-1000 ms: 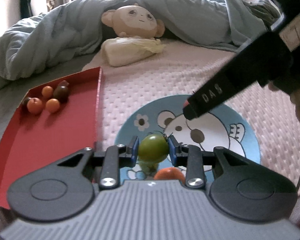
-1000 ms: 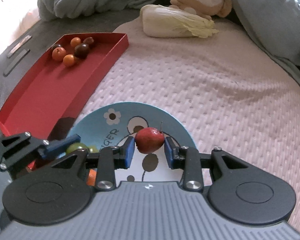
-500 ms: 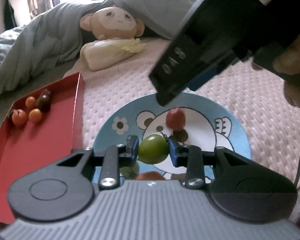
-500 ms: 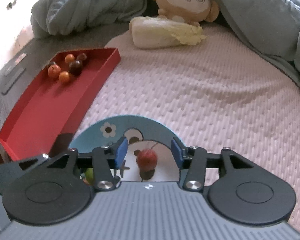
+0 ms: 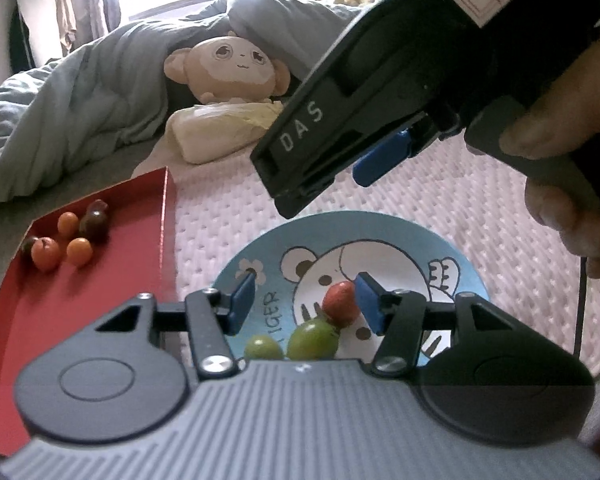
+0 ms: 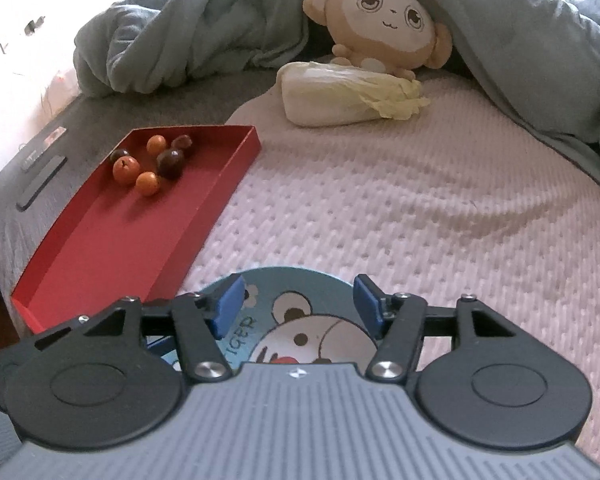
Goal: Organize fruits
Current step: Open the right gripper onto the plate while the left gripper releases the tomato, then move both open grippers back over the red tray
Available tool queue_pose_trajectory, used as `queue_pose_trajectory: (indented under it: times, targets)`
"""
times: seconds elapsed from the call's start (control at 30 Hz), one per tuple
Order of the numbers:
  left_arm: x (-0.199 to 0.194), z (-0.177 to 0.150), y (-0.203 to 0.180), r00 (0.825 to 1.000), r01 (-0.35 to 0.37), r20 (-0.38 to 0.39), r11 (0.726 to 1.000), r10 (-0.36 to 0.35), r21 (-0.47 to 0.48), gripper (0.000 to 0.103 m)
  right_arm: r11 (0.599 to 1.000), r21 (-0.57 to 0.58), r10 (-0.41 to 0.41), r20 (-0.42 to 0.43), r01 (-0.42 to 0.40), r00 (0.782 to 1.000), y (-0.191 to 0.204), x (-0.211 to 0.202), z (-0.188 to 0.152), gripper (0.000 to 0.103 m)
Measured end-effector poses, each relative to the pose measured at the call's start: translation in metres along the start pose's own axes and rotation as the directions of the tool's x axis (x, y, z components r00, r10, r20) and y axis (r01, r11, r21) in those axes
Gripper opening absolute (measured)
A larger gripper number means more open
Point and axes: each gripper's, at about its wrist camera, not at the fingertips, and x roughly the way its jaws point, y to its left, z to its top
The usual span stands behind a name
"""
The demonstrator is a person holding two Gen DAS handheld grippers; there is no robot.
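Note:
A blue bear plate (image 5: pixel 452 248) lies on the pink mat, also in the right wrist view (image 6: pixel 300 280). On it lie a red fruit (image 5: pixel 340 302), a large green fruit (image 5: pixel 312 340) and a smaller green fruit (image 5: pixel 262 347). My left gripper (image 5: pixel 306 304) is open and empty above them. My right gripper (image 6: pixel 296 306) is open and empty, raised over the plate; its body (image 5: pixel 360 92) hangs above in the left wrist view. A red tray (image 6: pixel 112 232) to the left holds several orange and dark fruits (image 6: pixel 148 160).
A toy cabbage (image 6: pixel 340 94) and a plush monkey (image 6: pixel 384 28) sit at the back of the pink mat (image 6: pixel 420 208). A grey-blue duvet (image 6: pixel 180 32) piles behind and to the right. The bed edge is at the left.
My left gripper opened and let the green fruit drop onto the plate. My right gripper, which had released the red fruit, lifted up and away from the plate.

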Motion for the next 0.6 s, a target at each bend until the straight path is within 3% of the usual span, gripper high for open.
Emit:
queue_pose_trajectory:
  times: [0.6]
  targets:
    - [-0.003, 0.0, 0.054, 0.994, -0.107, 0.03, 0.993, 0.109, -0.045, 0.058, 0.998, -0.045, 0.045, 0.006, -0.045, 0.999, 0.044, 0.025, 0.023, 0.066]
